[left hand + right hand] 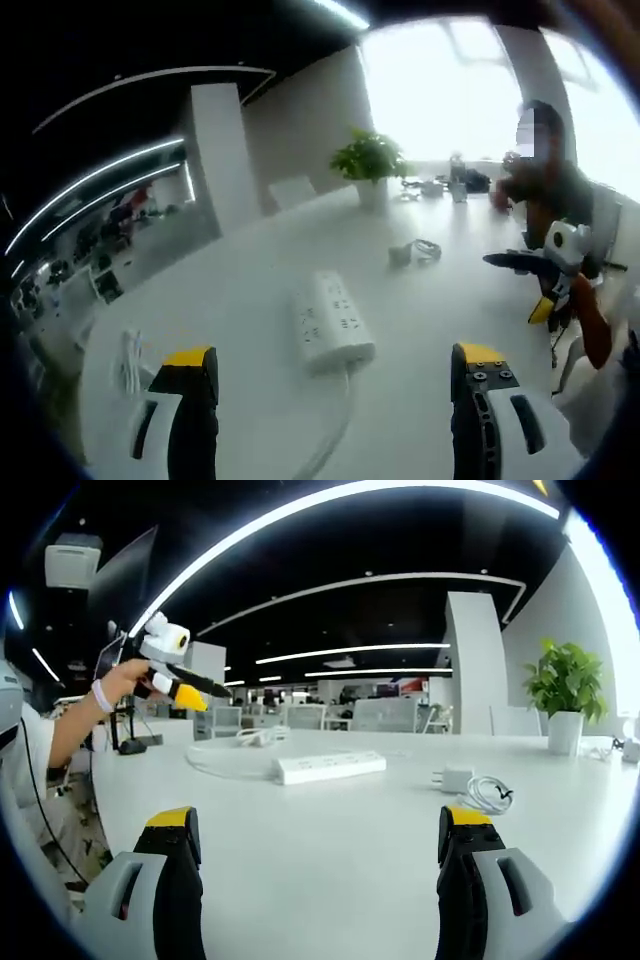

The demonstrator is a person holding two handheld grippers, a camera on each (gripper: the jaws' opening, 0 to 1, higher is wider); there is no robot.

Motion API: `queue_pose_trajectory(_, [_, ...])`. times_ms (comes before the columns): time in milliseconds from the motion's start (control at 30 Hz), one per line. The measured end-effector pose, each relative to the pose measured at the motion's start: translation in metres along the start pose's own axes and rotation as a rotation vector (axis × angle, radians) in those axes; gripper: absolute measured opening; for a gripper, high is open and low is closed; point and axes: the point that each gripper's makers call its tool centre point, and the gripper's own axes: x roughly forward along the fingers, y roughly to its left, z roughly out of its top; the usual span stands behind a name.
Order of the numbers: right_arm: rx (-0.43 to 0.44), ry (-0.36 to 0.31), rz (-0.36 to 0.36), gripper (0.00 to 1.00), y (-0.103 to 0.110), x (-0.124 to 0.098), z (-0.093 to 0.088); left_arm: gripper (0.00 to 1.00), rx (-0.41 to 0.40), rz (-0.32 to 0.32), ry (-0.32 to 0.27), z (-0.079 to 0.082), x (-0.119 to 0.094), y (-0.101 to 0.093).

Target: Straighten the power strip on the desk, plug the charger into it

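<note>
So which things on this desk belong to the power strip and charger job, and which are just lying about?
For the job:
- power strip, white, lying on the desk
- charger with its coiled cable
- left gripper and right gripper, both open and holding nothing

Lying about:
- potted plant
- small clutter at the desk's far end

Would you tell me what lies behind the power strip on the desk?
In the right gripper view, a coiled white cable lies just behind the power strip. Chairs stand beyond the desk. The strip's far side is hidden.

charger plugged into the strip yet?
No. The charger lies loose on the desk beside its coiled cable, apart from the power strip.
</note>
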Motion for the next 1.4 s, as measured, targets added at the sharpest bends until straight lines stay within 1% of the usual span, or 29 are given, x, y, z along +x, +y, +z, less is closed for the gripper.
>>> queue_pose_trajectory(133, [0.002,0.001,0.004,0.99,0.001,0.0,0.0,0.99,-0.014,-0.018,0.052,0.005,0.023,0.002])
queue_pose_trajectory(233, [0.002,-0.001,0.004,0.99,-0.001,0.0,0.0,0.99,-0.019,-0.029,0.079,0.008,0.033,-0.001])
queue_pose_trajectory(300, [0.003,-0.001,0.002,0.99,-0.002,-0.001,0.0,0.99,-0.028,-0.037,0.091,0.01,0.038,0.001])
queue_pose_trajectory(467, [0.004,0.0,-0.002,0.99,-0.004,-0.003,-0.001,0.99,-0.028,-0.023,0.118,0.013,0.048,0.005])
queue_pose_trajectory(667, [0.009,0.004,-0.005,0.99,-0.005,-0.004,-0.004,0.99,-0.016,0.003,0.153,0.011,0.056,0.006])
queue_pose_trajectory(867, [0.01,0.003,0.001,0.99,-0.003,-0.003,-0.004,0.99,-0.022,0.017,0.167,0.014,0.066,0.007])
queue_pose_trajectory(1067, [0.007,0.001,0.006,0.99,-0.001,-0.004,-0.004,0.99,-0.013,0.044,0.201,0.013,0.079,0.013])
queue_pose_trajectory(1233, [0.013,0.005,-0.006,0.99,-0.005,-0.007,-0.006,0.99,-0.018,0.045,0.228,0.01,0.089,0.014])
queue_pose_trajectory(1400, [0.007,0.008,0.004,0.99,-0.002,-0.008,-0.006,0.99,-0.015,0.054,0.25,0.011,0.097,0.015])
